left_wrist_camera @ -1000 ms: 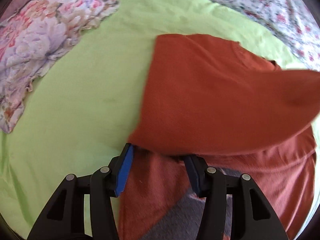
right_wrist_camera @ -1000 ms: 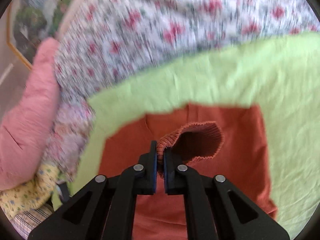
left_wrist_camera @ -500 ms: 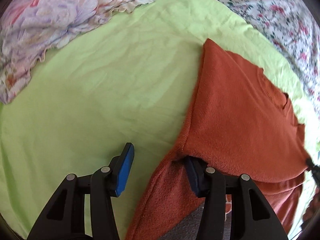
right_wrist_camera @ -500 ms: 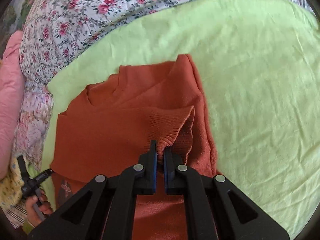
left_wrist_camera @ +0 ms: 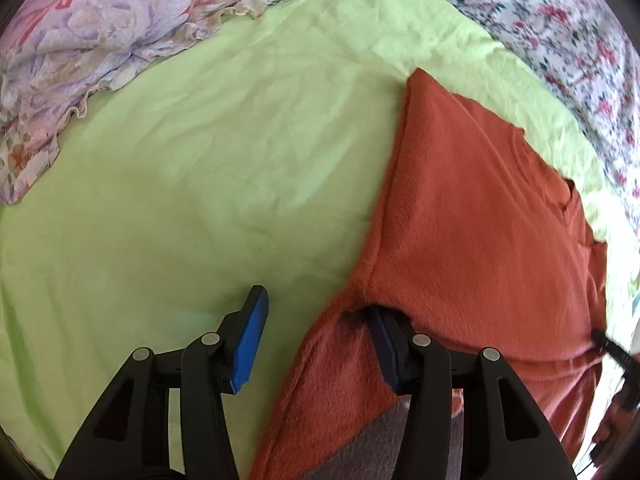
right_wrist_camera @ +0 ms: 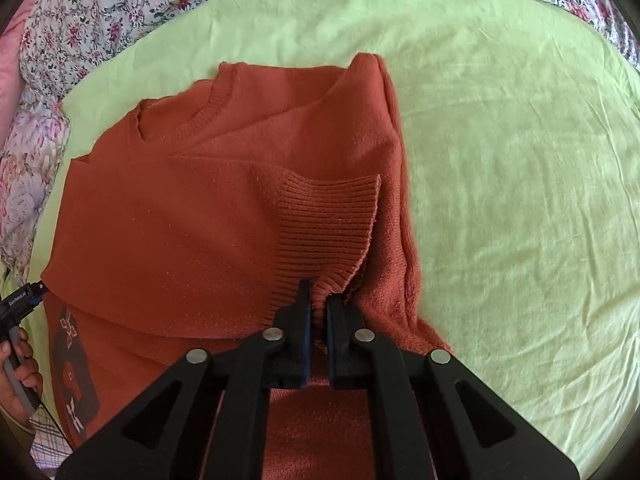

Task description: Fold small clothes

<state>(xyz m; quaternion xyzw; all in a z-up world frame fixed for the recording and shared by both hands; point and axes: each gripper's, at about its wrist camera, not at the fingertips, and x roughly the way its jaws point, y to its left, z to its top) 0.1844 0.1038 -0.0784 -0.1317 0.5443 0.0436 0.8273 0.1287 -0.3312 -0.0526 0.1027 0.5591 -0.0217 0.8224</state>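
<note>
A small rust-orange knit sweater lies on a lime-green sheet, neckline toward the far side, with one sleeve folded across its body. My right gripper is shut on the ribbed cuff of that sleeve, low over the sweater. In the left wrist view the sweater fills the right side. My left gripper is open at the sweater's left edge: its right finger is tucked under a folded layer, its left finger is over bare sheet.
A floral ruffled cloth lies at the far left of the sheet. A flowered bedspread surrounds the sheet. A pink pillow sits at the left edge. The other hand-held gripper shows at the sweater's left side.
My right gripper carried the sleeve cuff across and lowered it onto the sweater's body. My left gripper stayed open as the view shifted left, so the sweater now sits to its right.
</note>
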